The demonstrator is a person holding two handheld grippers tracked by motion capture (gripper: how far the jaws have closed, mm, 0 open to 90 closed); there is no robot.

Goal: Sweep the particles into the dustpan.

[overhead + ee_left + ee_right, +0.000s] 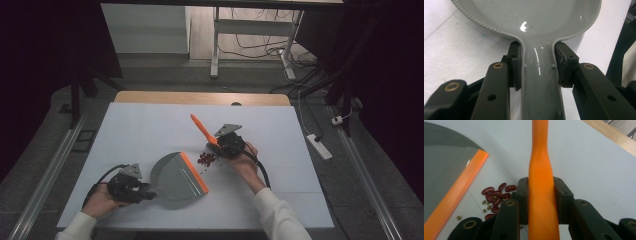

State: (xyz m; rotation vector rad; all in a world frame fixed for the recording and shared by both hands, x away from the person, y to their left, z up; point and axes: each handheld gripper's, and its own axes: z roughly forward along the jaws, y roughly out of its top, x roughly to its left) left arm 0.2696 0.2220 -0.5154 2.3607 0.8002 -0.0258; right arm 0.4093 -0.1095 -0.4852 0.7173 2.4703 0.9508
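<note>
White table top (150,130) bears beans (205,159); cables (260,47) behind.

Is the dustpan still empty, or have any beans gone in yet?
Empty as far as visible. The dustpan shows a bare grey inside, and the beans lie on the table just outside its orange lip.

white table (150,130) | power strip (319,146) on floor | desk legs (216,45) behind

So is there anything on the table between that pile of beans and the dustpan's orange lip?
Nothing visible. The beans lie on bare white table just off the dustpan and its orange lip. The right gripper holds the orange brush handle on their far side.
</note>
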